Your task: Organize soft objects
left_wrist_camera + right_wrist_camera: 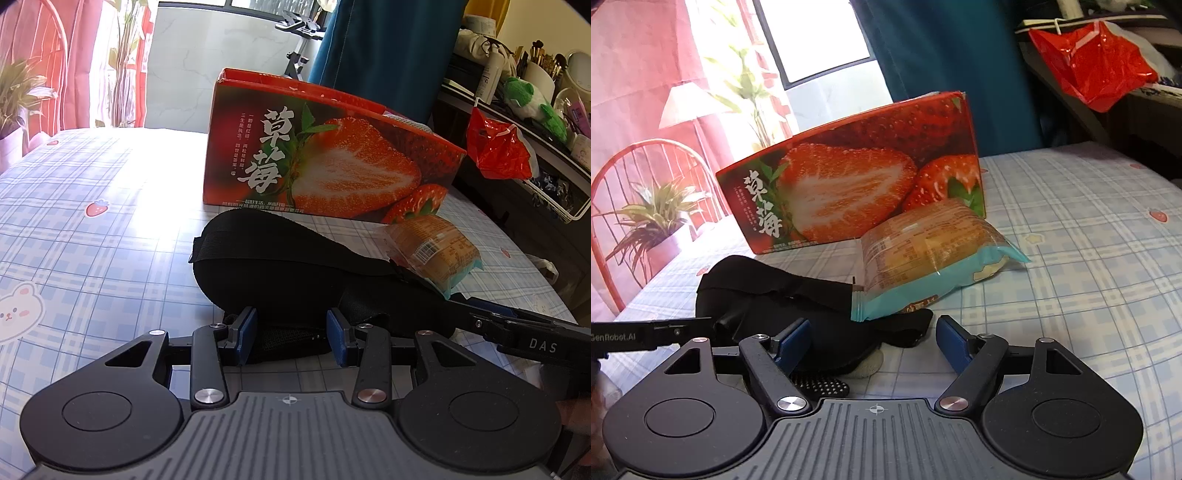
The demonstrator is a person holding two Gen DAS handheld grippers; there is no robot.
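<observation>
Left wrist view: the left gripper (291,334) is seen with fingers apart, the near edge of the black mask (295,273) lying between them on the checked sheet (92,229). The right gripper (873,341) is likewise spread — the mask's end sits by its left finger. A wrapped bun (934,254) rests partly on the mask, just before the strawberry box (325,155), whose inside is hidden.
</observation>
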